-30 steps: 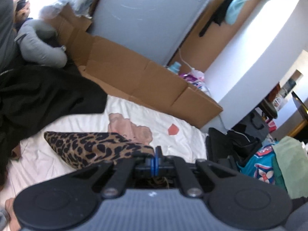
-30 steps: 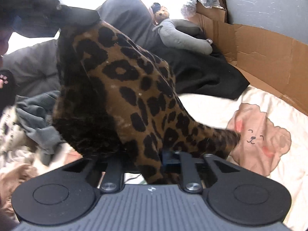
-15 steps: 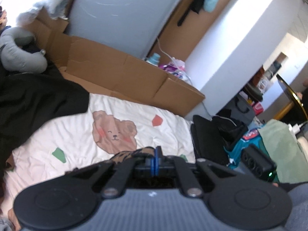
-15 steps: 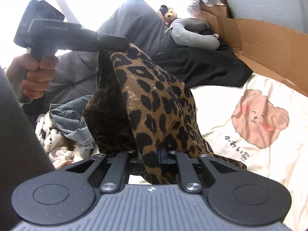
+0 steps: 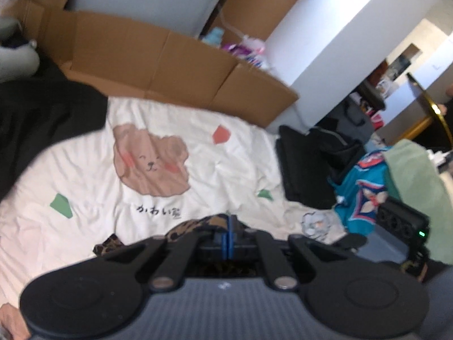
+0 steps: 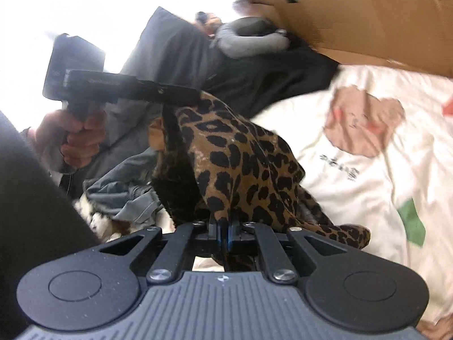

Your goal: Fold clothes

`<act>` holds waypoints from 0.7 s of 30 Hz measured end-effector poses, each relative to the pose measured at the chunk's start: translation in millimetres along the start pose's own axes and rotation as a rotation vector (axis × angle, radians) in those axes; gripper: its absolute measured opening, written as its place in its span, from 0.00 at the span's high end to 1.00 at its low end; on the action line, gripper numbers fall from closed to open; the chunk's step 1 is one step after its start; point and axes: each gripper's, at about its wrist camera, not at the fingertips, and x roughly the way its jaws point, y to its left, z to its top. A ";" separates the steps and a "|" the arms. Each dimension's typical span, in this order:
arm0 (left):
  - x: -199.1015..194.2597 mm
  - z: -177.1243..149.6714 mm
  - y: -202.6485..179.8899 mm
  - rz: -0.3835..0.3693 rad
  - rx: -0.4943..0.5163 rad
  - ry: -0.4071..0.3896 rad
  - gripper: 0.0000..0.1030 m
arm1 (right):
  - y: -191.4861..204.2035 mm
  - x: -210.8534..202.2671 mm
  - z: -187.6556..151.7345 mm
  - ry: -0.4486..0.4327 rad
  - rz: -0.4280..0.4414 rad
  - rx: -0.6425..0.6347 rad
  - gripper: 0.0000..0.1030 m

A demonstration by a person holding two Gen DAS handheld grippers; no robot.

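Observation:
A leopard-print garment hangs stretched between both grippers above a white bear-print bedsheet. My right gripper is shut on its lower edge. My left gripper is shut on another edge; only a small bunch of leopard cloth shows at its tips. In the right wrist view the left gripper, held in a hand, pinches the garment's top end, higher and to the left.
A brown cardboard panel lines the far side of the bed. A black garment and a grey neck pillow lie at the head end. Grey clothes are heaped left. Bags and a teal cloth sit past the bed's right edge.
The left gripper has lifted and swung right, pulling the leopard garment up off the sheet. The garment now hangs between both grippers, uncovering the bear print.

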 end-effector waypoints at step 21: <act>90.9 9.6 70.5 0.196 0.072 0.151 0.35 | -145.0 15.8 -1.8 -0.132 -0.394 0.294 0.82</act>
